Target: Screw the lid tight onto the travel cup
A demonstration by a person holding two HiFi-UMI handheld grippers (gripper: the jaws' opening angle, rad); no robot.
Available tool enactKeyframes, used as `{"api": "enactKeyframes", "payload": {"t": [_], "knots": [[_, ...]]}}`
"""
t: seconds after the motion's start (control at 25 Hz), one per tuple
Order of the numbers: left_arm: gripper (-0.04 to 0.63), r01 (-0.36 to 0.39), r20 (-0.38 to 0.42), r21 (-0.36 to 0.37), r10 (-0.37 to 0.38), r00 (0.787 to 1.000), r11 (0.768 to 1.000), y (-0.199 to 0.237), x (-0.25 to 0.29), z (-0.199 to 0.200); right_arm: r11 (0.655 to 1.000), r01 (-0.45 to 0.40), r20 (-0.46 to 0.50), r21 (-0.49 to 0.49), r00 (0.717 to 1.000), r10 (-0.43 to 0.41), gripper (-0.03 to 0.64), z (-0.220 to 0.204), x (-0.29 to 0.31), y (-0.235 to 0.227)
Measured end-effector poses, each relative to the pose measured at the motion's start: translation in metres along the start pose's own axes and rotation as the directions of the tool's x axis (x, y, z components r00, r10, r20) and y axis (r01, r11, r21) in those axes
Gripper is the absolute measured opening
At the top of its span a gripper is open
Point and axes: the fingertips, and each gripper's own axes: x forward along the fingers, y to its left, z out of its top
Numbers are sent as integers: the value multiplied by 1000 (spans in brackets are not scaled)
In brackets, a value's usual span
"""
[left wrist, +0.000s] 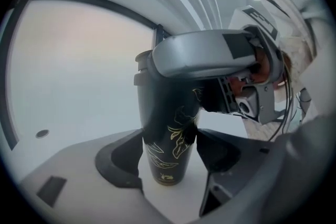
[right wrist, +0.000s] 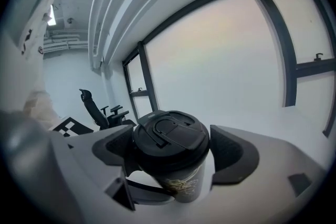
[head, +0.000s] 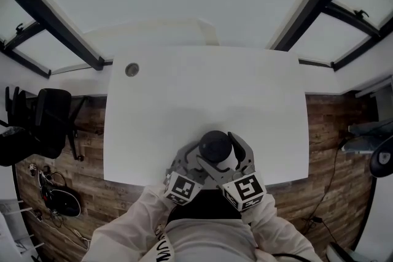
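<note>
The travel cup (left wrist: 165, 144) stands upright at the middle of the bench's (head: 184, 95) front edge. From the head view its body is hidden under the lid (right wrist: 170, 136). The left gripper (left wrist: 167, 162) jaws pinch the cup low down, and the right gripper (right wrist: 170, 157) jaws clasp the lid's rim. Broad white bench surface reaches to the far edge.
</note>
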Motion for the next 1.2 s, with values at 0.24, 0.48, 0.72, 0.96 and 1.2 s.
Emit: {"api": "enactKeyframes", "payload": {"t": [0.24, 0.48, 0.72, 0.96, 1.2], "knots": [[322, 65, -2, 4, -65, 998, 998, 1, 1, -5, 973, -198, 4, -120, 980, 200, 442, 15, -13, 5], [322, 188, -22, 33, -187, 982, 982, 6, 2, -3, 825, -462, -170, -325, 887, 430, 442, 13, -14, 15], [322, 259, -67, 88, -254, 965, 962, 9, 3, -4, 759, -590, -227, -276, 807, 545, 440, 11, -3, 13], [322, 207, -45, 72, -204, 978, 976, 7, 2, -5, 819, -496, -170, -290, 868, 466, 440, 8, -3, 14], [322, 73, -2, 26, -73, 997, 997, 3, 0, -6, 959, -172, -29, -227, 985, 171, 440, 11, -5, 11]]}}
